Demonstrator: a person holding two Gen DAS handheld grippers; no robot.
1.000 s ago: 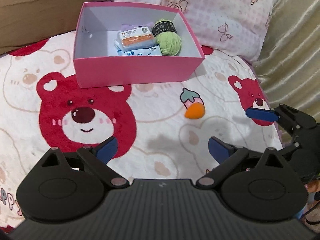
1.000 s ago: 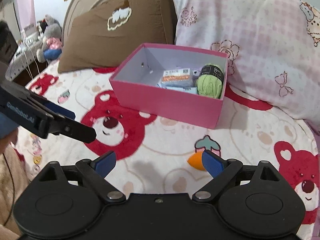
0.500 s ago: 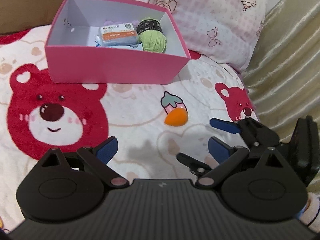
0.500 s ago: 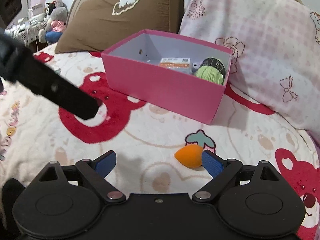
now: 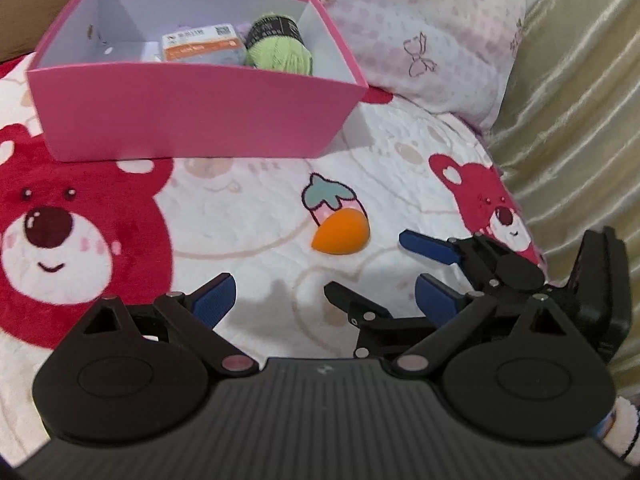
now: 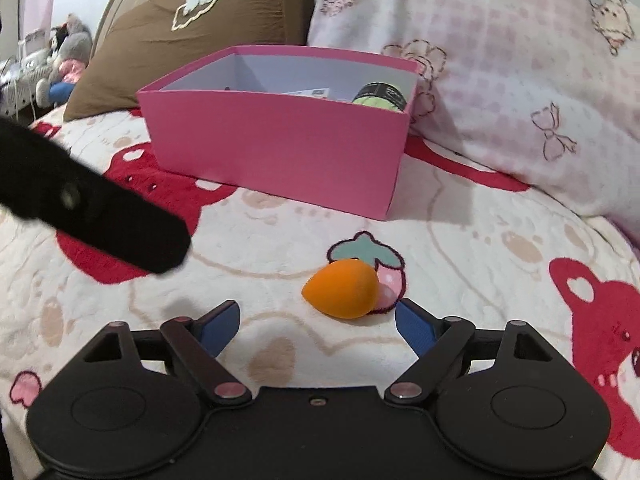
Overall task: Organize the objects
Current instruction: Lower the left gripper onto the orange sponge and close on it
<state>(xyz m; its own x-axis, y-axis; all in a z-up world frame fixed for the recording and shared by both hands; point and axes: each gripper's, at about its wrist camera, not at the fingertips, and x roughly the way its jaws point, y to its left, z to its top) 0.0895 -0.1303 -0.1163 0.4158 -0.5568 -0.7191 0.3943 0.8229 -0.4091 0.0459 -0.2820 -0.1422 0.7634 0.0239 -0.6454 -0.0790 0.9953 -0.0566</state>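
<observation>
Orange sponge (image 6: 343, 288), teardrop-shaped, lies on the bear-print blanket (image 6: 480, 248), partly over a printed strawberry, near side of the pink box (image 6: 276, 148) and well clear of it. It looks like a makeup blender, so probably foam: very light, soft, squashes under load, matte surface that should not slip. No fragility concern.

Best hold is probably across the fat round end; the pointed end gives the pads little to bite. A light squeeze should be enough, since a hard clamp would only deform it and it may spring out. It is likely light enough to roll if one pad nudges it first.

Right gripper (image 6: 318, 328): jaws wide, just been closing a little, nothing gripped. The sponge sits just beyond the tips, nearer the right pad, not yet between them. In the left wrist view it shows at right, blue fingers (image 5: 428, 246) pointing at the sponge (image 5: 341, 231).

Left gripper (image 5: 324, 300): wide open, empty, sponge ahead and apart.

Box already holds green yarn (image 5: 278, 50) with a black band, and a packet (image 5: 202, 42) with an orange stripe, a white label and what looks like a QR code. Print on both is too small and blurred to read. No readable brand anywhere.
</observation>
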